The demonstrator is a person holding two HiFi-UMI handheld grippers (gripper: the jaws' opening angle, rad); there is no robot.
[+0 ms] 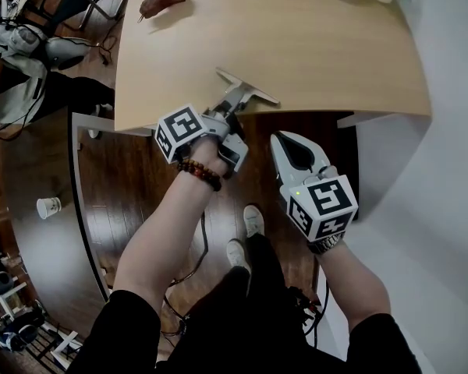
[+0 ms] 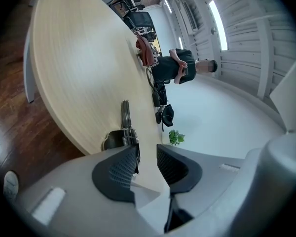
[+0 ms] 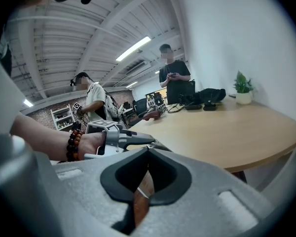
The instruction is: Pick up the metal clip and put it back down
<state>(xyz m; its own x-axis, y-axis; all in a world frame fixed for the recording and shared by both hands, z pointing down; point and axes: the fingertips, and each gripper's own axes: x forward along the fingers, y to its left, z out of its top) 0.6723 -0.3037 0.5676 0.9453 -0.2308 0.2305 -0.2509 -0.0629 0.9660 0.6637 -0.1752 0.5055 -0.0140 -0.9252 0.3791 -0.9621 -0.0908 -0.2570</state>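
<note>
Jaws of the left gripper (image 2: 147, 152) parted, with only a strip of table (image 2: 74, 58) showing in the gap and nothing pressed by the ribbed pads (image 2: 119, 169). Just past the tip of one pad, the metal clip (image 2: 124, 116), flat on the table by the near edge, long arm pointing away; touching that pad or not, hard to say. From the head view, same left gripper (image 1: 231, 119) reaching over the table (image 1: 320, 45) edge, metal clip (image 1: 248, 90) right ahead of it. Jaws of the right gripper (image 3: 148, 151) closed tip to tip, empty. Right gripper (image 1: 287, 142) held off the table, above the wooden floor (image 1: 140, 178). Farther out, a potted plant (image 3: 243, 90) at the far end of the table.
</note>
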